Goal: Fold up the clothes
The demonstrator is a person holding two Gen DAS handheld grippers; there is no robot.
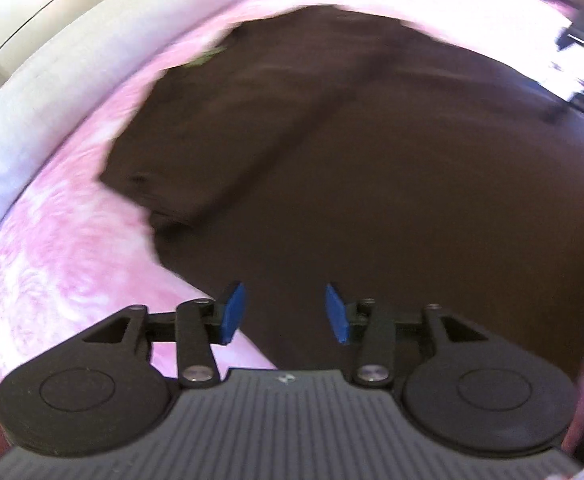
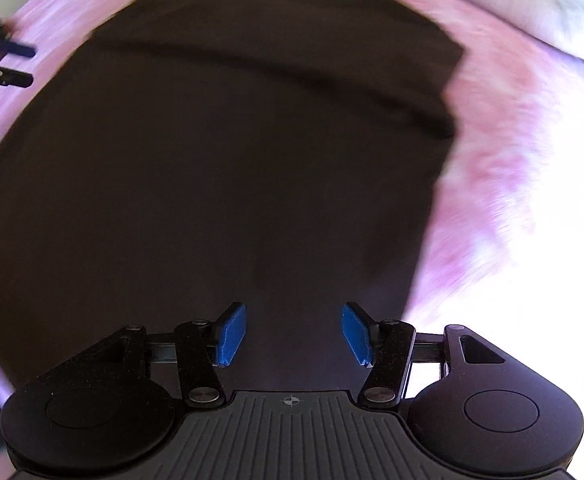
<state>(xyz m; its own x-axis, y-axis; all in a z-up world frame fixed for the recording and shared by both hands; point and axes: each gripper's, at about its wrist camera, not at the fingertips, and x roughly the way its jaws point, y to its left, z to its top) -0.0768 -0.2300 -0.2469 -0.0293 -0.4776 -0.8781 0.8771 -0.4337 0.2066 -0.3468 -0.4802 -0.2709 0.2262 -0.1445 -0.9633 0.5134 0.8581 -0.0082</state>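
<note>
Left and right wrist views, near to far. At the bottom of the left view, the left gripper (image 1: 285,312) stands released, its blue pads apart with nothing between them, above the lower left edge of the garment. At the bottom of the right view, the right gripper (image 2: 294,334) is likewise released and empty, over the lower right part of the cloth.

Beyond the grippers lies one dark brown garment (image 1: 372,180), spread over a pink patterned bed cover (image 1: 60,248) and filling the middle of both frames. In the left view a sleeve-like flap (image 1: 196,128) lies turned in across the body at centre left; in the right view a fold line crosses the upper part of the cloth. Motion blur leaves it uncertain whether both sides are folded in.

Judged progress: a first fold appears made, and neither gripper holds the cloth; further folds to a compact stack seem left.

Count: two grippers, one garment, one bed cover. At the far upper left, a pale cushion or headboard (image 1: 52,56).
</note>
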